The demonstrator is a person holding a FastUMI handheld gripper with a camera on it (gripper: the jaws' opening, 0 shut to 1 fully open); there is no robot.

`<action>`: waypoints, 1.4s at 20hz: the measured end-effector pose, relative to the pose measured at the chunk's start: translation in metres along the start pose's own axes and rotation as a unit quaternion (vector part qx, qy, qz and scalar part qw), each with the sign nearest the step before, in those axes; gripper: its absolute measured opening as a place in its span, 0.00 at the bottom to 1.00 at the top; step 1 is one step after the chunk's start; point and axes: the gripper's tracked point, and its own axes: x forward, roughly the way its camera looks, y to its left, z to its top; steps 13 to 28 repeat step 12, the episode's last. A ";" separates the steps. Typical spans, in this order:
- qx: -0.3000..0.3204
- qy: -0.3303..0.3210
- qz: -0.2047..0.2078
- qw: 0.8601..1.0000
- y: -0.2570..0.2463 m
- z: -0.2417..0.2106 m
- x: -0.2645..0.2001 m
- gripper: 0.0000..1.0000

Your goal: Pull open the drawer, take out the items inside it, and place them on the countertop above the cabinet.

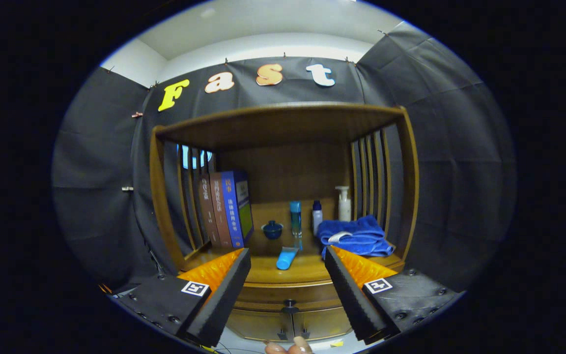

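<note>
On the countertop (307, 273) lie a blue tube (286, 258) and blue towel (356, 237); the gripper (288, 258) gapes wide above the closed drawer (290, 322).

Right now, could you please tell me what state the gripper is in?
Gripper: open, fingers spread wide and holding nothing, in front of the cabinet with the drawer knob between them.

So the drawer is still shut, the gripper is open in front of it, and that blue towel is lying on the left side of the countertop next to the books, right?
Not quite. In the gripper view the towel lies on the right side of the countertop, by the pump bottle; the books stand on the left. The rest holds: the drawer is shut and the hand-held gripper is open before it.
</note>
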 end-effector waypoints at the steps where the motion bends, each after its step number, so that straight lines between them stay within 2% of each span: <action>1: 0.001 -0.009 0.002 1.000 0.001 0.012 -0.009 0.99; 6: -0.013 -0.006 0.007 1.000 0.005 0.045 -0.045 0.99; 12: -0.012 -0.027 0.020 0.999 0.015 0.070 -0.066 0.98; 28: -0.012 -0.027 0.020 0.999 0.015 0.070 -0.066 0.98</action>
